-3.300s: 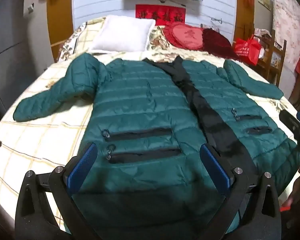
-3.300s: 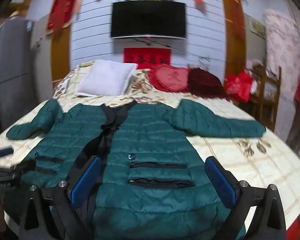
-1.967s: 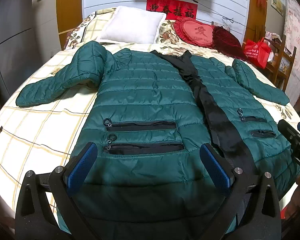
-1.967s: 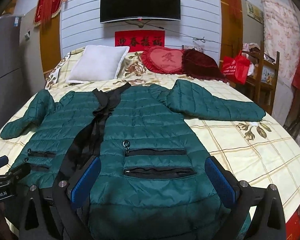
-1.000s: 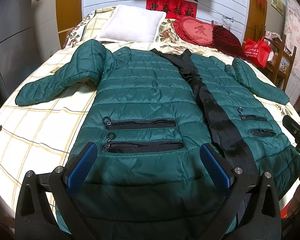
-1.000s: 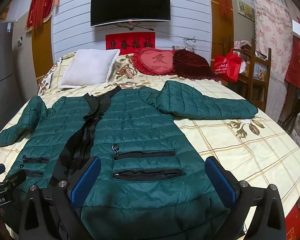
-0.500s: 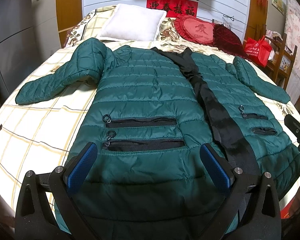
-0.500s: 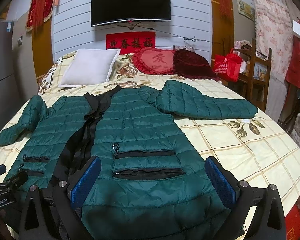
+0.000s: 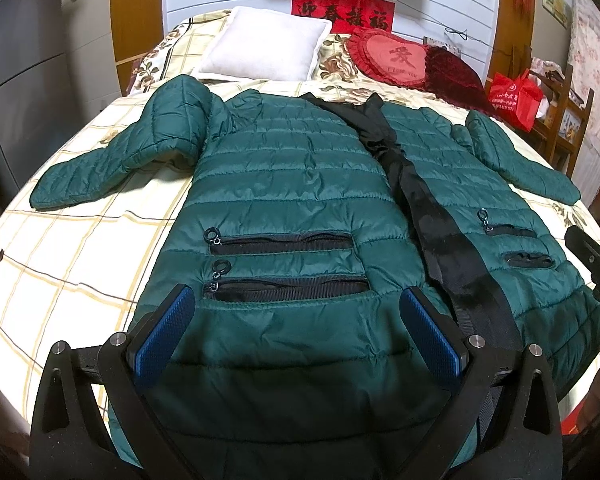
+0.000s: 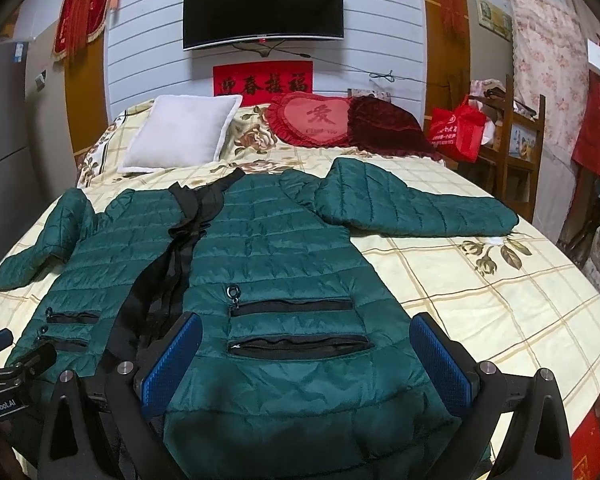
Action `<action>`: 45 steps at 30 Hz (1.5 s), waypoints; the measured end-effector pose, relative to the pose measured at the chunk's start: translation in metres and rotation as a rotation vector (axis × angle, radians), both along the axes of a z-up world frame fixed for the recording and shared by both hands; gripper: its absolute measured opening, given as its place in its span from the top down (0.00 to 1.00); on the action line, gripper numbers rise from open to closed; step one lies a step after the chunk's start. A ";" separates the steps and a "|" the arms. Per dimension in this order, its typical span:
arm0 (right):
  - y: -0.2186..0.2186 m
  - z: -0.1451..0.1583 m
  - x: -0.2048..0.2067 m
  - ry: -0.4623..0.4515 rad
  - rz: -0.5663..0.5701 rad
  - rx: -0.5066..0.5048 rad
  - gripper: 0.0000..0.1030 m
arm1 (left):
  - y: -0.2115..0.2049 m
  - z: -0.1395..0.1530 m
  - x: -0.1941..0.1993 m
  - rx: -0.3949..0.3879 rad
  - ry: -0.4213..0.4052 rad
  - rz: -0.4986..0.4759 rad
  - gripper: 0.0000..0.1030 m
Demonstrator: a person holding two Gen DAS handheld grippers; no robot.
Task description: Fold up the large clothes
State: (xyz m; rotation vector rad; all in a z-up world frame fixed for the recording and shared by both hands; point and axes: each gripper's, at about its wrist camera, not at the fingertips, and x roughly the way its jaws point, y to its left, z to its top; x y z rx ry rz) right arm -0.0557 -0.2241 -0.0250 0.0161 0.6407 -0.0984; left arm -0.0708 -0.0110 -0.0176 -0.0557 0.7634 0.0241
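green quilted nylon fills the left wrist view: the puffer jacket [image 9: 284, 184] lies front-up and spread flat on the bed [image 9: 72, 256], its black placket [image 9: 432, 216] running from collar to hem. the left gripper [image 9: 296, 328] hangs just above the hem with its blue pads [image 9: 164, 332] spread wide and nothing between them. the left sleeve [image 9: 116, 160] is bent at the shoulder and angles out over the checked sheet. a white pillow [image 9: 264, 48] and a red heart cushion [image 9: 392, 56] sit near the headboard, well apart from the collar. part of the other tool shows at the right edge.

from the right wrist view, the jacket [image 10: 276, 248] again lies open-armed, and the right sleeve [image 10: 412, 208] stretches straight out toward the bed's far side. the right gripper [image 10: 304, 360] is also wide and empty, poised over the hem below the two zip pockets [image 10: 296, 324]. a tv [image 10: 264, 8] hangs on the wall behind.

no fold seems started yet. i would judge the step in hand to be taking hold of the hem or side edges. slippery puffed fabric tends to slide, so each pinch wants a full bite through both layers near a seam, and the two hands should lift together so the placket stays straight. bringing the sleeves in across the chest first would likely keep the bundle tidy.
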 end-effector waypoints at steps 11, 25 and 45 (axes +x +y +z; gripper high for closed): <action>0.002 -0.002 0.003 0.002 0.000 0.002 0.00 | 0.000 -0.001 0.000 -0.003 -0.001 -0.004 0.00; 0.004 -0.003 0.003 0.000 0.000 0.002 0.00 | -0.001 -0.001 0.000 -0.002 -0.002 -0.005 0.00; -0.002 -0.001 0.001 0.002 -0.013 0.024 0.00 | -0.001 0.001 -0.001 0.000 0.000 -0.004 0.00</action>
